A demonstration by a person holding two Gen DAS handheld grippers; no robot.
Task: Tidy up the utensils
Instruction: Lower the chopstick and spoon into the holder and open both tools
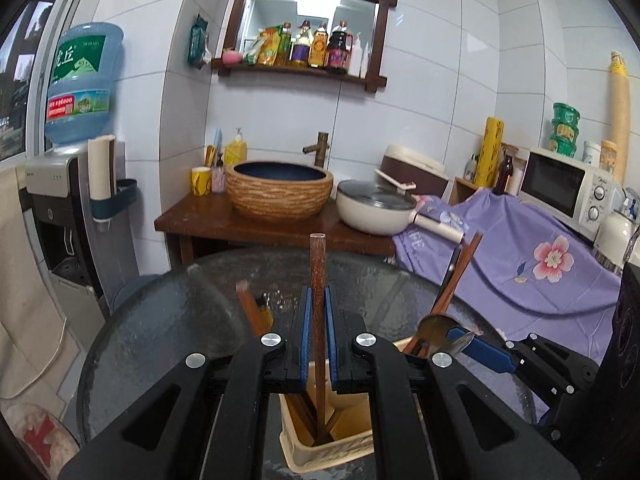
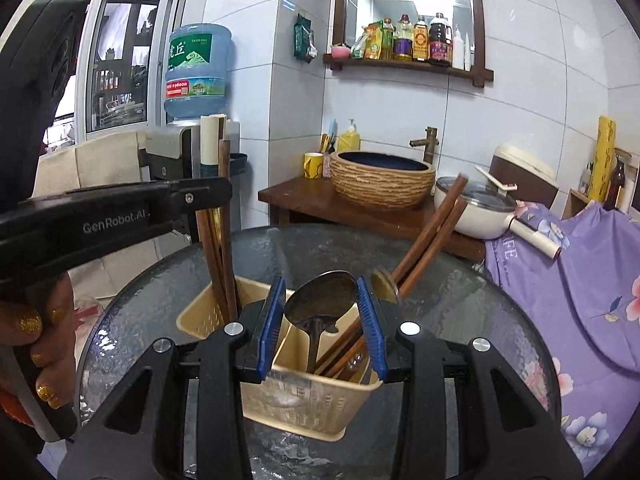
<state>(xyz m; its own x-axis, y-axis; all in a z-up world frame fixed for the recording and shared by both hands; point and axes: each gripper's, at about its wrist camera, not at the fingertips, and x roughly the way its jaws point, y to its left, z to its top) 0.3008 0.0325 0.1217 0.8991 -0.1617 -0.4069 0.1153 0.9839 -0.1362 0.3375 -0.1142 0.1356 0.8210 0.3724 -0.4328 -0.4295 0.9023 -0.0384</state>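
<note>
Round glass table (image 2: pixel 460 312) — beige caddy (image 2: pixel 304 404) on it, white-tiled wall (image 2: pixel 520 120) behind

white tiled walls (image 1: pixel 440 60), wood-framed mirror shelf (image 1: pixel 308 28), woven basin (image 1: pixel 279 190) on brown counter (image 1: pixel 208 220), window (image 2: pixel 120 64) left.

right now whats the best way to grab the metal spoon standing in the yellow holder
Grip the metal spoon at the neck just under its bowl, coming from above, pads across the thin stem. It stands bowl-up in the holder, its lower handle sunk among chopsticks, so only the top is free. The right gripper is open around it.
</note>
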